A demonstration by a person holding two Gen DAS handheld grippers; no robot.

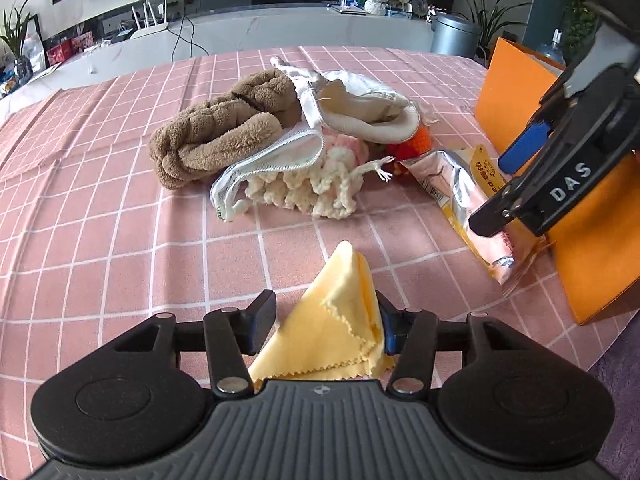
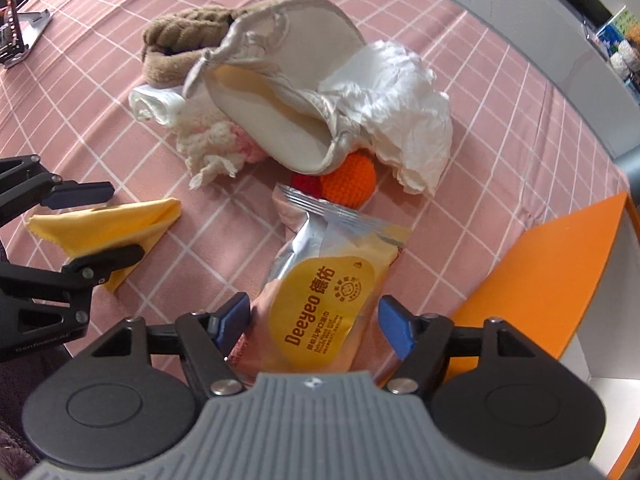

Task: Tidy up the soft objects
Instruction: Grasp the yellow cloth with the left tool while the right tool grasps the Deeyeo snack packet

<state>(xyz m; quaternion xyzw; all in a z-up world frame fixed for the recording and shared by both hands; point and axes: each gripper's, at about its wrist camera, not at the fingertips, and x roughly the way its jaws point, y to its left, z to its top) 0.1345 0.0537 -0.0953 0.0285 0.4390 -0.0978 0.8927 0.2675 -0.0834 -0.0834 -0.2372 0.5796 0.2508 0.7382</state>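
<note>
Left wrist view: pink checked tablecloth covers tabletop, white counter behind; both jaws open, yellow cloth and wipes packet lying loose between them.

Left gripper and right gripper both angled downward, jaws parted

The left wrist camera looks forward and down, low over the pink checked tablecloth. The right wrist camera faces more steeply down, close above the wipes packet. Both views share the yellow cloth and the pile of soft things.
</note>
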